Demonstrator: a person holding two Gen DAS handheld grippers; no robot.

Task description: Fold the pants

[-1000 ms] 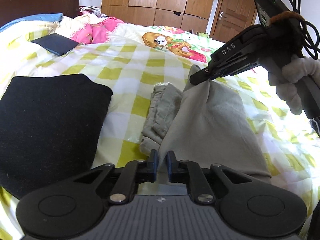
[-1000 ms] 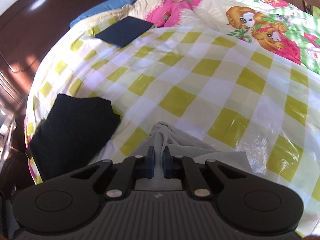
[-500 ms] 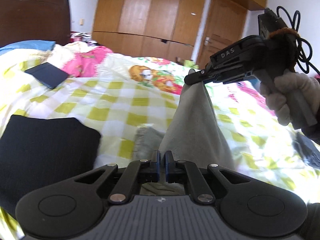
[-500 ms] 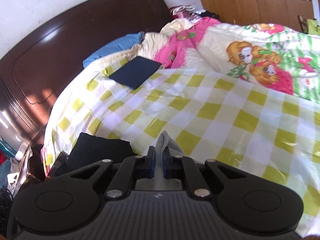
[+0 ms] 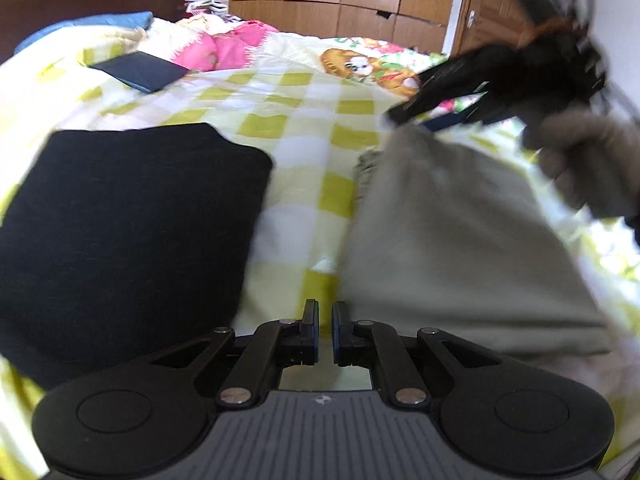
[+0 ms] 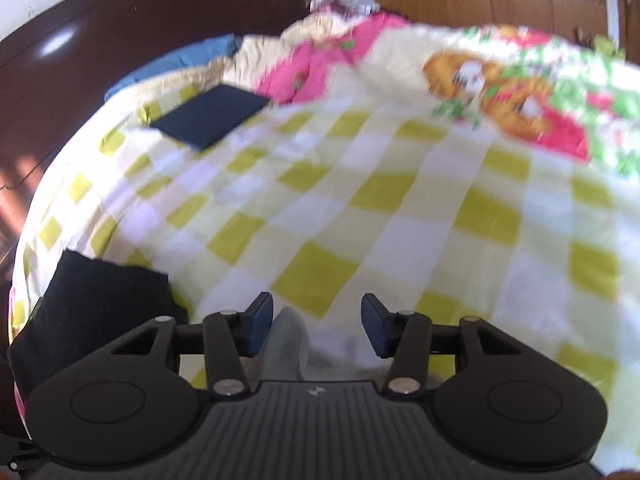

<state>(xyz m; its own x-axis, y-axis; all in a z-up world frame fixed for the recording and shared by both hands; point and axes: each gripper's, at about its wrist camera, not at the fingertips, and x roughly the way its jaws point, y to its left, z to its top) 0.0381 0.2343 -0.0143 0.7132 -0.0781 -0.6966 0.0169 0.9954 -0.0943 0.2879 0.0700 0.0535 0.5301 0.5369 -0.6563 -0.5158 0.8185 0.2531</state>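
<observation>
On the left of the bed [image 5: 304,92], a black folded garment [image 5: 128,224] lies flat on the checked sheet, and a dark blue folded item [image 5: 140,70] sits farther back near the pillows. The left tongs [image 5: 325,330] are nearly pressed together with a thin gap and nothing visible between the tips; they hang just beside the near left edge of the grey pants [image 5: 452,248], which lie in a heap right of centre on the sheet. Further right, the right tongs [image 6: 316,322] stand spread wide, with a grey corner of the pants just below their tips but not pinched. The likely trouble: with both tongs off the cloth, the fold may slump or land crooked, and the bunched edge at the far left of the pants could stay rumpled unless it is smoothed; a sloppy regrasp might also drag the pants toward the black garment. Half a second ago both tongs pinched the pants and held them lifted and stretched; since then both have let go and the pants have dropped onto the bed.
</observation>
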